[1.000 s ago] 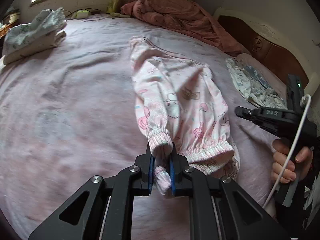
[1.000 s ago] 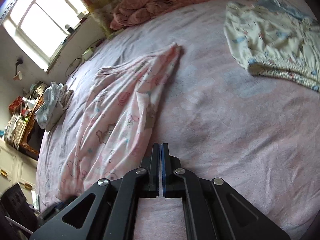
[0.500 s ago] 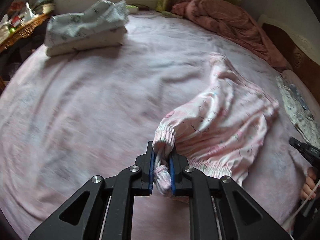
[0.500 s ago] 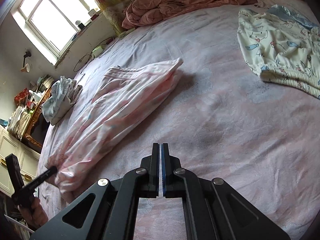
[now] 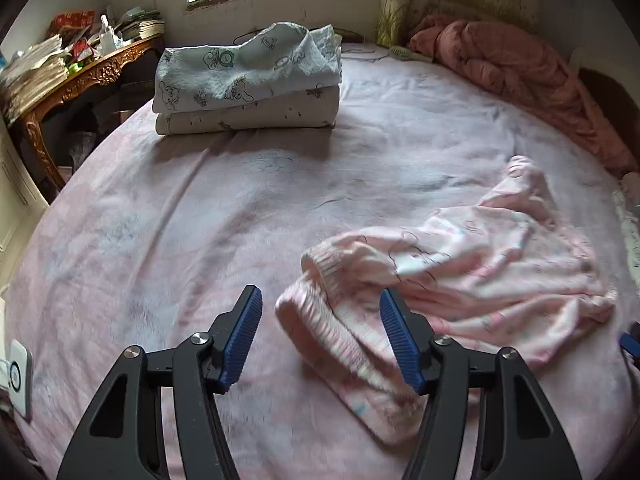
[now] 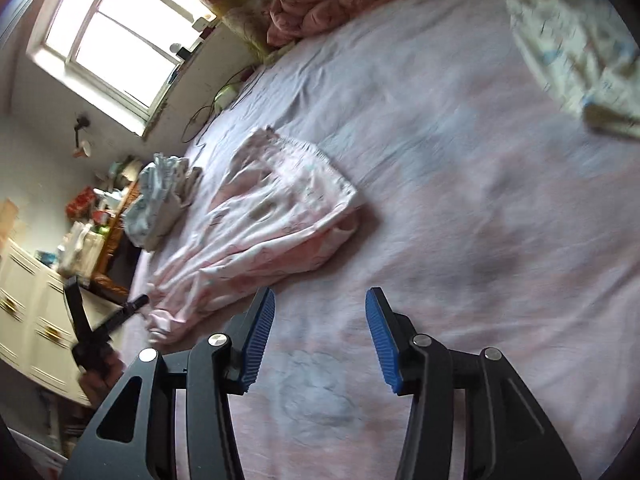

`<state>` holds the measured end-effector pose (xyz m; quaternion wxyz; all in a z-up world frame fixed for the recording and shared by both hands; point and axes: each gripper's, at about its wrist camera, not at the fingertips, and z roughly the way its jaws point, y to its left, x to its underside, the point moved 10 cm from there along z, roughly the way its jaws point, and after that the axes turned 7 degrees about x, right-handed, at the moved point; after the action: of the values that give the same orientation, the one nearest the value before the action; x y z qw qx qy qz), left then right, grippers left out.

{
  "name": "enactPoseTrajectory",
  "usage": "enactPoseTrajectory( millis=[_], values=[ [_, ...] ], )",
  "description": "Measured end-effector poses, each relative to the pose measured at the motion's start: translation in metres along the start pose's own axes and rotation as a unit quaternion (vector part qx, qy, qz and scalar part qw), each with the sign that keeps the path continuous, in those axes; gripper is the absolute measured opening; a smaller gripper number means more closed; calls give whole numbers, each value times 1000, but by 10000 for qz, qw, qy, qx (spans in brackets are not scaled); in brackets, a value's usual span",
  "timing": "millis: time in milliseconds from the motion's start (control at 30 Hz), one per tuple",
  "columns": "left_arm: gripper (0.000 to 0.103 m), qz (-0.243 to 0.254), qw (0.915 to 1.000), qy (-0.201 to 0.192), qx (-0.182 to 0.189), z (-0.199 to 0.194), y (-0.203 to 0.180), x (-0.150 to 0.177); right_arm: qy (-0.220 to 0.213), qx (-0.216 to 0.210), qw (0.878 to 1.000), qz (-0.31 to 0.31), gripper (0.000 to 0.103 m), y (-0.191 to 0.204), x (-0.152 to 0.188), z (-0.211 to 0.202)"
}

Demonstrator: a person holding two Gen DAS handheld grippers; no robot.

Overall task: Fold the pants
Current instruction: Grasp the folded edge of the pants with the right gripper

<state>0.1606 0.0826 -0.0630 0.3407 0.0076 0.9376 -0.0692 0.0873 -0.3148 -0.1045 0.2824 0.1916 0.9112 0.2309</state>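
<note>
Left wrist view: we see our left claw (image 5: 321, 334) opening, the pink pants' (image 5: 452, 276) cuff lying between its pads, unpinched, on the bed (image 5: 160, 216).
Only here: folded clothes (image 5: 248, 80) far left, up close.
Right wrist view: our right claw (image 6: 320, 336) opening over bare sheet, pants far left.
Only here: patterned garment (image 6: 568, 52) far right.

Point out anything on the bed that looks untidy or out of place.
The pink pants lie rumpled and skewed on the bedsheet, one cuff between the opening left gripper jaws. The folded stack looks neat.
</note>
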Motion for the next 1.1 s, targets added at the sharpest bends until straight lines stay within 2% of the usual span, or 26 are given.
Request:
enactPoseTrajectory(
  millis=[167,267,333,400,467,500,533,600,667,733,800,900,933,1033,1100],
  values=[
    [65,-43,9969,40,787,-28,-22,24,174,74,9990,416,49,-7,-15,25],
    [65,-99,9922,288,1208,-31,-38,42,116,-11,9967,809,52,-6,-28,36],
    [65,-348,9886,539,1363,-29,-40,52,131,-129,9954,941,56,-2,-35,45],
    [65,-585,9860,575,1452,-29,-36,55,112,-95,9954,946,56,3,-39,52],
    [65,-643,9865,551,1404,-28,-31,56,80,-46,9972,746,53,10,-40,57],
    [65,-631,9882,470,1312,-27,-29,55,59,27,9986,523,47,15,-39,62],
    [65,-555,9902,365,1226,-28,-28,54,88,66,9991,402,34,18,-37,67],
    [65,-272,9928,305,1123,-28,-31,55,80,165,9994,305,24,16,-35,74],
    [65,-181,9919,310,1215,-27,-37,59,38,142,9992,359,13,13,-37,75],
    [65,-179,9911,162,1311,-29,-40,61,14,55,9988,486,8,9,-37,74],
    [67,-76,9917,-194,1271,-37,-42,60,-9,32,9984,571,6,6,-37,74],
    [68,766,9930,-625,647,-45,-47,59,-15,278,9988,403,5,7,-35,73],
    [68,1020,9910,-672,539,-46,-50,59,-79,394,9987,308,5,8,-35,71],
    [68,1523,9842,-536,730,-41,-67,68,-163,621,9979,36,5,11,-34,72],
    [63,1779,9813,-441,594,-34,-69,73,-162,615,9980,24,5,10,-33,70]
  ],
)
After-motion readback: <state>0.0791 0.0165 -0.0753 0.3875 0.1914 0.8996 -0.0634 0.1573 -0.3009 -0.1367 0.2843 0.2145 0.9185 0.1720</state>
